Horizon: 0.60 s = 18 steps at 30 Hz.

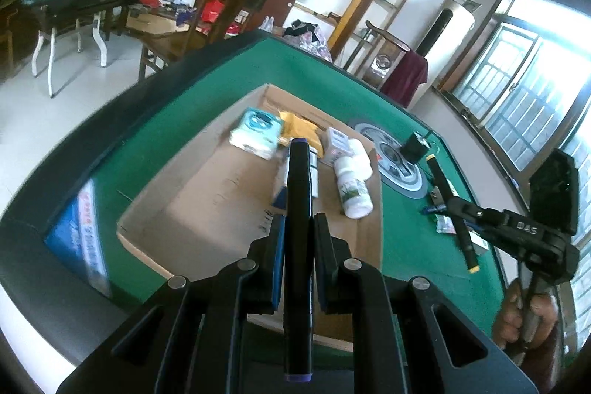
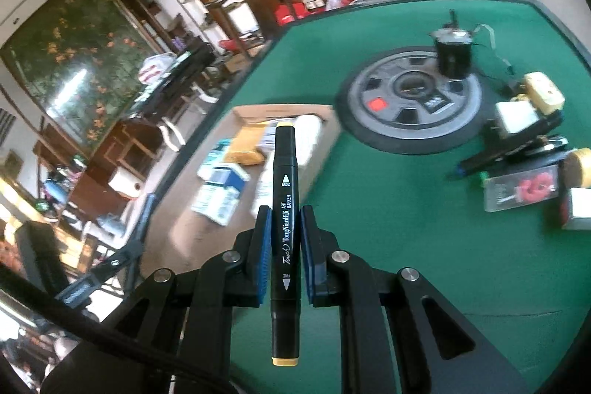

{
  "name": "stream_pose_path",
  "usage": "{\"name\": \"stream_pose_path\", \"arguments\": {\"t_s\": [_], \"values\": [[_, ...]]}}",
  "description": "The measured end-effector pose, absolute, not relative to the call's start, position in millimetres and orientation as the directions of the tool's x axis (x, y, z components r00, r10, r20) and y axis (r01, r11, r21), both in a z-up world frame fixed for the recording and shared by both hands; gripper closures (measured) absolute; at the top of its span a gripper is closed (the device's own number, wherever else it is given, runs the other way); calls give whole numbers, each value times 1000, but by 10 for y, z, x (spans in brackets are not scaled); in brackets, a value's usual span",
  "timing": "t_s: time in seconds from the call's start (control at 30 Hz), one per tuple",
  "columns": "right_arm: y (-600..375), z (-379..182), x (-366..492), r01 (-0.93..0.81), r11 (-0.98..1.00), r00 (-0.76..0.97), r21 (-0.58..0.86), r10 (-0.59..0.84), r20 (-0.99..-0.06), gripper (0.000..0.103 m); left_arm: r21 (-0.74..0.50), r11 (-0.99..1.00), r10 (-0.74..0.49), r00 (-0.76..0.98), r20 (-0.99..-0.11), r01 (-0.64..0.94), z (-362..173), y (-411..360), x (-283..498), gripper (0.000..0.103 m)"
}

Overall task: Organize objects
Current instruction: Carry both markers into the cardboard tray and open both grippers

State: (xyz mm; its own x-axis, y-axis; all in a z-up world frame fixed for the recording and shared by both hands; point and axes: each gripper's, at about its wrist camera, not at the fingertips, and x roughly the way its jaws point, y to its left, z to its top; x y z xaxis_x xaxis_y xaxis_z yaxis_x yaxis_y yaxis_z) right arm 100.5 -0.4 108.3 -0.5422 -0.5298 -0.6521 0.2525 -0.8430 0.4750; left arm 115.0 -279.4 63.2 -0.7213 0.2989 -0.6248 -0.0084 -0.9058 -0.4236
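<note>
The left tool (image 1: 298, 228) pinches a purple-capped marker (image 1: 298, 209) over the cardboard box (image 1: 207, 194), frame centre. The right tool (image 2: 284, 228) pinches a yellow-capped marker (image 2: 284, 209) above bare green bench (image 2: 388, 228) beside the box's right edge.

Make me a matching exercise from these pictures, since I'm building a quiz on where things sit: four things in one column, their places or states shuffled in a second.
Things:
1. purple-capped marker
2. yellow-capped marker
3. white bottle
4. black pot

Places or states:
A. lying in the cardboard box
B. clamped in the right gripper
C. standing on the grey disc in the middle of the table
D. clamped in the left gripper

Pairs: 1-D, 2-B, 3-A, 4-C
</note>
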Motion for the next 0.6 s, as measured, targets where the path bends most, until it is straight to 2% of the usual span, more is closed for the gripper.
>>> {"name": "stream_pose_path", "arguments": {"t_s": [0.37, 0.6], "values": [[-557, 931, 753, 267, -733, -409, 626, -674, -615, 90, -250, -968, 180, -692, -699, 2, 592, -2906, 640, 91], [-875, 650, 523, 215, -761, -378, 611, -642, -667, 90, -180, -983, 166, -610, -775, -39, 390, -2781, 237, 91]]}}
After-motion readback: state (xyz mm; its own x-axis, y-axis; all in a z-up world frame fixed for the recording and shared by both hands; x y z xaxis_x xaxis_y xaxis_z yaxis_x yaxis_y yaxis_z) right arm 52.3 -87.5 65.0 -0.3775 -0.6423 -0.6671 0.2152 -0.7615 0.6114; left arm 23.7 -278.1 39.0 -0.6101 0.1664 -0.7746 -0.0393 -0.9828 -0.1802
